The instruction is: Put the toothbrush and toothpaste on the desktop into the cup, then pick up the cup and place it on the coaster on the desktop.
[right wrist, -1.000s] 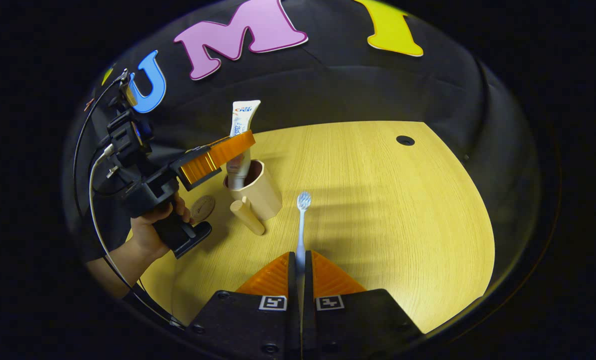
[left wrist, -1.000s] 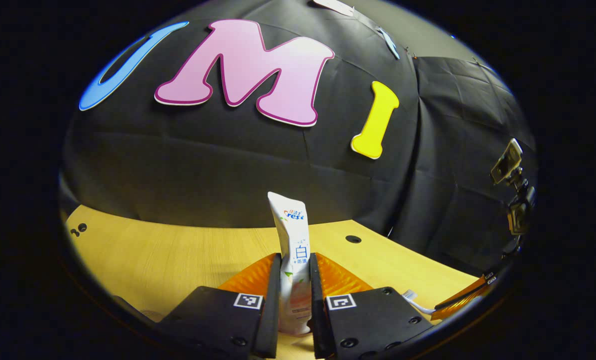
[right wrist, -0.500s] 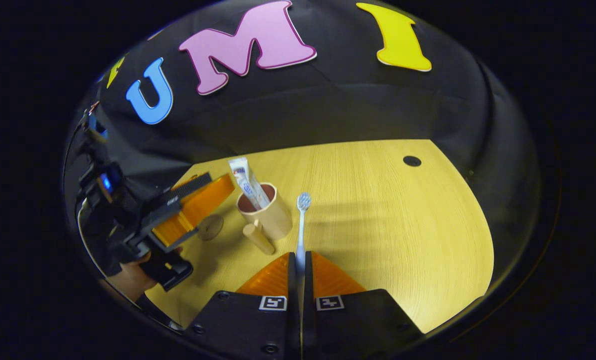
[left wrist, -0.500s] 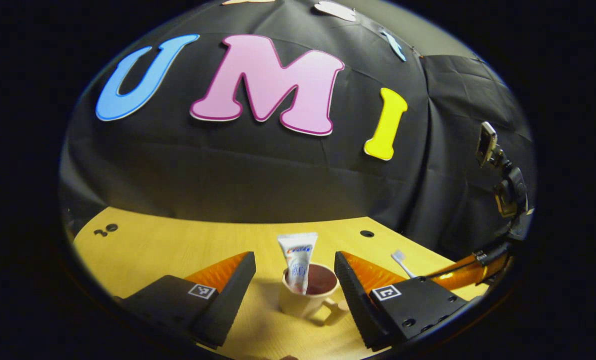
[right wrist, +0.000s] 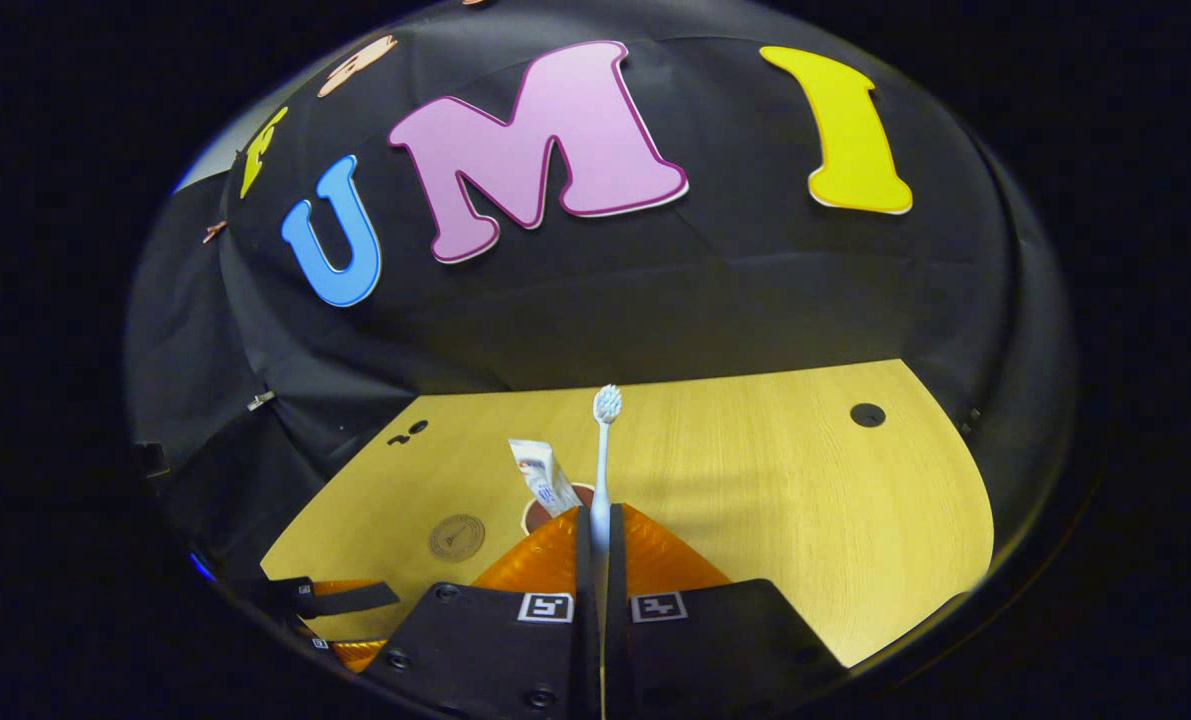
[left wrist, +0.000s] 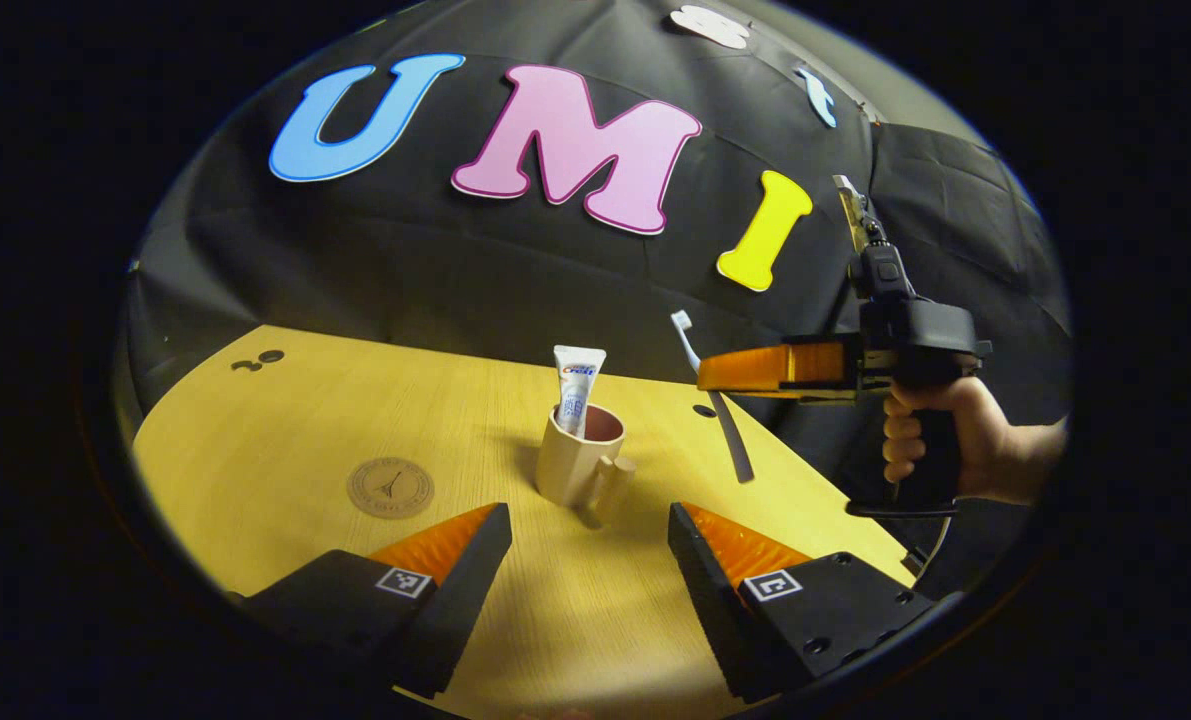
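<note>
Two views logged, left gripper view first. The left gripper (left wrist: 589, 545) sat low over the wooden desktop (left wrist: 285, 430) with its jaws spread wide and nothing between them. Ahead of it stood the beige cup (left wrist: 573, 462), handle turned toward the camera, with the toothpaste tube (left wrist: 576, 389) upright inside, crimped end up. The round coaster (left wrist: 390, 487) lay flat on the desktop to the cup's left, apart from it. Up and to the right, a hand (left wrist: 955, 445) held the right gripper (left wrist: 725, 370) level, clamped on the toothbrush (left wrist: 686, 340), whose bristle end pointed upward, above and to the right of the cup's mouth.

Right gripper view: the right gripper (right wrist: 595, 525) was closed on the toothbrush (right wrist: 603, 455) handle, long axis running straight out along the fingers, head (right wrist: 607, 402) farthest away. The cup (right wrist: 545, 505) rim showed just left of the fingers, toothpaste (right wrist: 541, 478) leaning in it; coaster (right wrist: 456, 536) further left.

Judgement: the right gripper was the nearer one for the insertion; the brush needed carrying over the cup opening and lowering in.
</note>
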